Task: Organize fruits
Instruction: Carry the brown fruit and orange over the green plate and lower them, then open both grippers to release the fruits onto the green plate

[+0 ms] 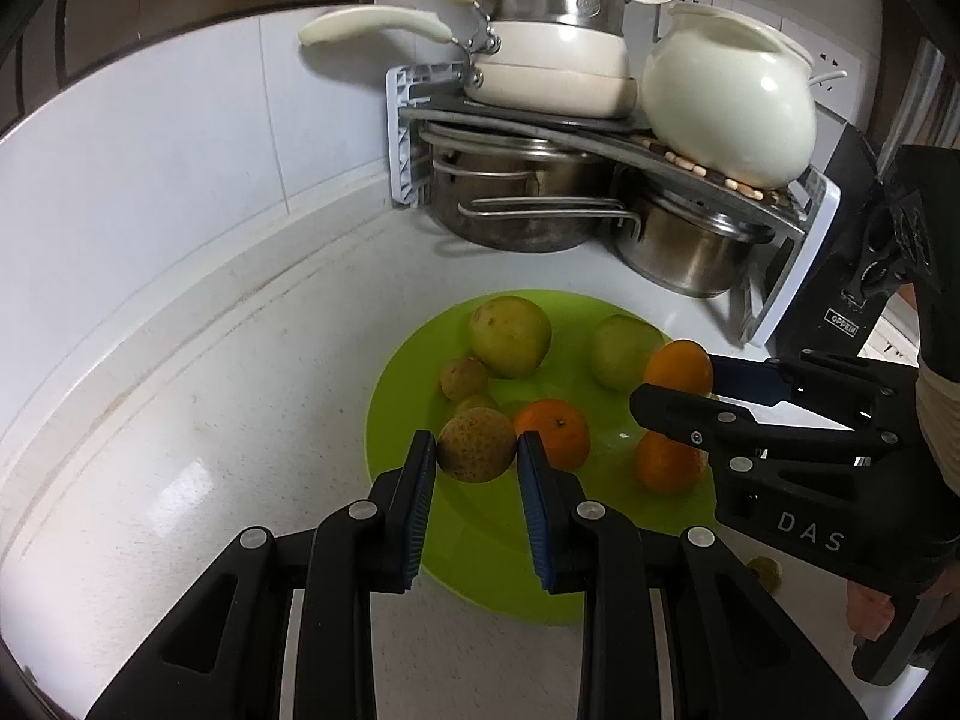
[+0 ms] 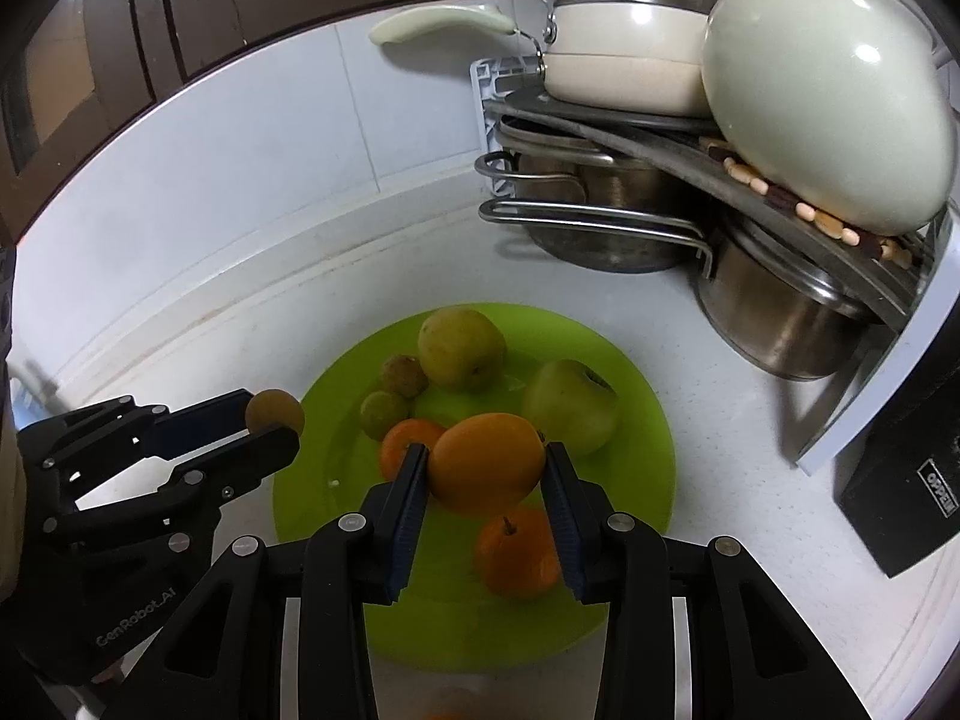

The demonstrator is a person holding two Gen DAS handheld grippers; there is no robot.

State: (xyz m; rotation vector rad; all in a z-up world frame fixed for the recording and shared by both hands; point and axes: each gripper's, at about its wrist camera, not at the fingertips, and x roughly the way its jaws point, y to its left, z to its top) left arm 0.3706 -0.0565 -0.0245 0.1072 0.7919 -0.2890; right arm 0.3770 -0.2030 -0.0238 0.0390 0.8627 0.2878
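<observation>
Left gripper [image 1: 477, 450] clamped on a small brown speckled fruit [image 1: 476, 445] – held above the near-left rim of the green plate [image 1: 396, 384]. Right gripper [image 2: 485, 465] grips an orange [image 2: 485, 461] over the plate (apples, oranges already there).

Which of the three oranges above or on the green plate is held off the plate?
The round orange clamped between the right gripper fingers; the other two oranges lie loose on the lime-green plastic plate.
</observation>
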